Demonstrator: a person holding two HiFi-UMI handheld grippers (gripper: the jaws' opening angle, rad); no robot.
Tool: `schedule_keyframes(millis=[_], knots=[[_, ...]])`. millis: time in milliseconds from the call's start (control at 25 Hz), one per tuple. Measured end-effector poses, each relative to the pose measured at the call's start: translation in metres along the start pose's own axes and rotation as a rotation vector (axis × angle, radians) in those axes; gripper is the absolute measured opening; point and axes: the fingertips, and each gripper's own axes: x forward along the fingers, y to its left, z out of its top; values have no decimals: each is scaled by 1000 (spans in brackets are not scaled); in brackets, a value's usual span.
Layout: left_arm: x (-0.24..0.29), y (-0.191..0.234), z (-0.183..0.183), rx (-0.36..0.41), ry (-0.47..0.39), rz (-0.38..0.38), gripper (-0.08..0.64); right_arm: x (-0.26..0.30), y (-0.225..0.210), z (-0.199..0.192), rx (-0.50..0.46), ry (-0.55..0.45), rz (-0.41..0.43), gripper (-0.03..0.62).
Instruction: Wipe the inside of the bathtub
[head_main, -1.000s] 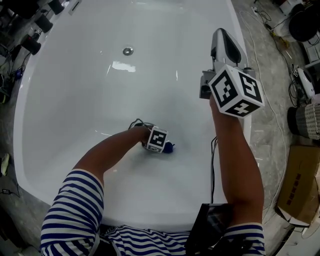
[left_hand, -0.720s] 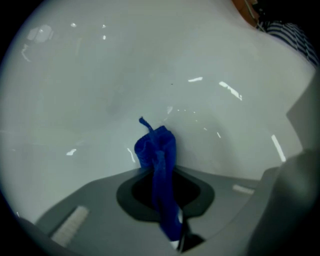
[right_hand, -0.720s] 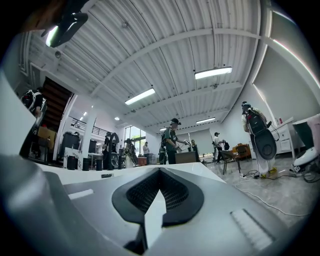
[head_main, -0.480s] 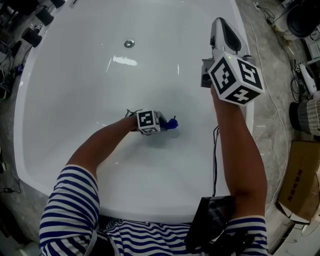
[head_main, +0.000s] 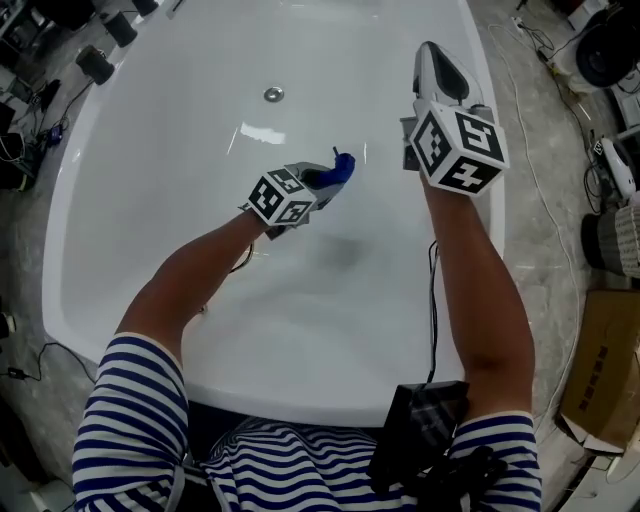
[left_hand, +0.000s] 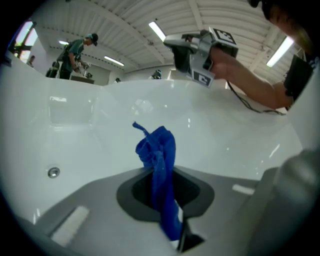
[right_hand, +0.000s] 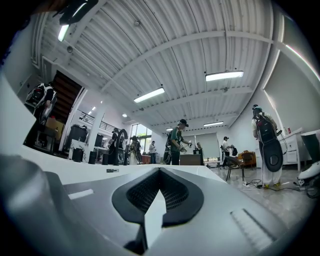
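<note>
Left gripper (head_main: 328, 180), blue cloth (head_main: 343, 166) pinched in it: gone from frame centre up toward upper centre, raised, now nearer the drain (head_main: 272, 95).

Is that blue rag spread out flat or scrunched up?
Scrunched up: the blue rag shows as a narrow crumpled strip, pinched between the shut jaws of the left gripper.
</note>
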Motion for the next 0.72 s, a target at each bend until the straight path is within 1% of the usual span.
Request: schedule_keyframes(millis=[80,240,360,480,600,720], knots=[[-20,8,30,6,-62,68,43,0,6,1,-12,3,9,-2],[-71,25,86,54,-189,234,44,-5,27,-5,-40,22,33,-2],[-123,33,132,97,-300,377,44,-10,44,-5,-47,29,52,-2],[-178,31,176,144,-423,505,46,-17,57,7,-30,19,70,-2],[-230,23,205,161,-527,618,46,-27,70,23,-8,0,87,-2],[-267,9,217,160,-582,702,46,-40,84,34,3,-13,89,-2]])
